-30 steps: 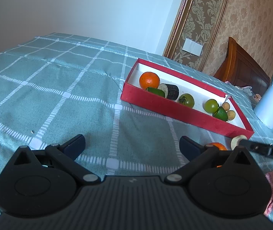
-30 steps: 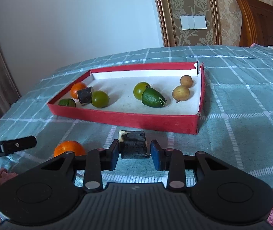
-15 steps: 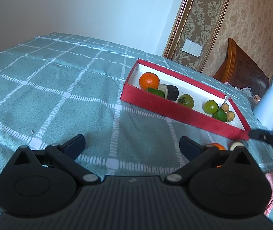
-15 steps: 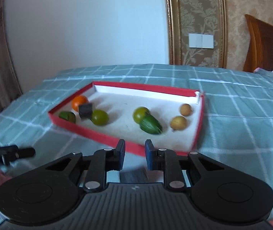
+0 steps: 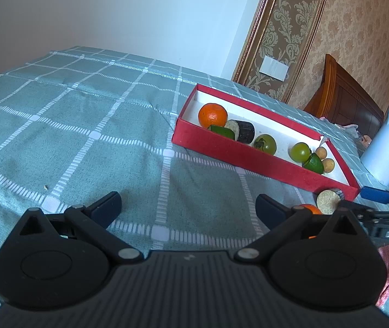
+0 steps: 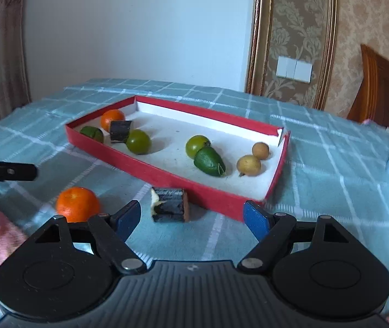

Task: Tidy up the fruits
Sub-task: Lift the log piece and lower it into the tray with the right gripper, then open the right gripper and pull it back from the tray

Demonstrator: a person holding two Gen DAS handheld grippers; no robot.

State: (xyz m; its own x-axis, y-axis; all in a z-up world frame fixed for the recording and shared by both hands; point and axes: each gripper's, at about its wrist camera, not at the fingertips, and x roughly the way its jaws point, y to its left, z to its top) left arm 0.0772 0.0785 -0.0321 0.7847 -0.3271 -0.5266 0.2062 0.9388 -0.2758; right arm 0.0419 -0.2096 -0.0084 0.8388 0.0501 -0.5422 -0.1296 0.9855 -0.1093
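At the near edge of the checked cloth [image 6: 331,164], the right gripper [image 6: 193,216] stands with its jaws opening, the blue pads wide apart and pressing on nothing; the dark chunk [image 6: 170,204] lies on the cloth just ahead of them, nearer the left pad, touching neither. Left of the chunk an orange [image 6: 77,203] sits on the cloth, well outside the box. The left gripper [image 5: 187,205] hangs over bare cloth with its fingers spread wide and nothing between them; one of its fingers juts in at the left of the right wrist view. Just behind the chunk runs the near wall of the red box [image 6: 167,175], the chunk close against it or nearly so. Inside, on the white floor, a green fruit [image 6: 209,161] lies beside a green tomato [image 6: 196,145], with two small tan fruits [image 6: 249,164] toward the right end. At the left end are another green tomato [image 6: 138,141], a second dark chunk [image 6: 120,131], a green piece [image 6: 92,134] and a second orange [image 6: 112,117] in the corner. To the right of the box stands what seems to be a white kettle [image 5: 387,150], cut off by the frame edge. Beyond are a wooden headboard [image 5: 344,101] and a wall switch [image 6: 294,67].
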